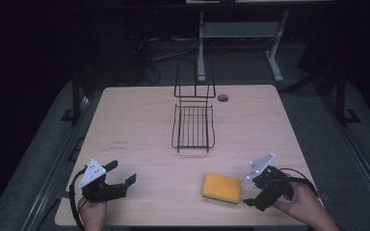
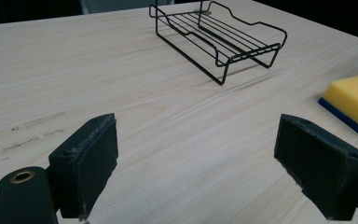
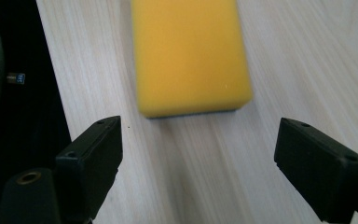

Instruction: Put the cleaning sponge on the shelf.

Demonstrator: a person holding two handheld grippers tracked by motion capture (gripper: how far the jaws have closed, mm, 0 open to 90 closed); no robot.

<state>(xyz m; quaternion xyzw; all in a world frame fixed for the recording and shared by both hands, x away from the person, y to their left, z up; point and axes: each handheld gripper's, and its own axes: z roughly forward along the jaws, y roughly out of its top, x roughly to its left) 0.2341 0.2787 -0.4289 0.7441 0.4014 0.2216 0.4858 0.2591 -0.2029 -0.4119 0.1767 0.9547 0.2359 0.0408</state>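
A pale wood-grain worktop [image 1: 139, 125] with rounded corners sits in a dark room. Its surface is mostly bare, with a few faint scuff marks toward its left side and one small round hole near the far edge. Behind it, the floor is dim, with loose cables and the pale legs of another table frame.

Three kinds of thing are on or above the worktop: one rack, one sponge, two grippers. The rack serves here as the landmark.

Left of the rack and nearer the person, at the near left corner, one hand holds the left gripper [image 1: 123, 172] just above the wood. Its jaws stand wide apart with nothing between them. In the left gripper view they frame bare wood, with the rack ahead and the sponge at the far right edge.

The rack [image 1: 193, 126] is black wire, a single shallow tray with a tall upright loop at its far end. It stands at the middle of the worktop, slightly toward the far edge, and holds nothing.

The sponge [image 1: 221, 187] is yellow with a blue underside. It lies flat, nearer the person than the rack and a little right of it.

Further right of the rack, at the near right corner, the other hand holds the right gripper [image 1: 253, 190]. Its jaws also stand wide apart and empty, just beside the sponge's right end. In the right gripper view the sponge [image 3: 190, 56] lies just ahead of the jaws, not touching them.
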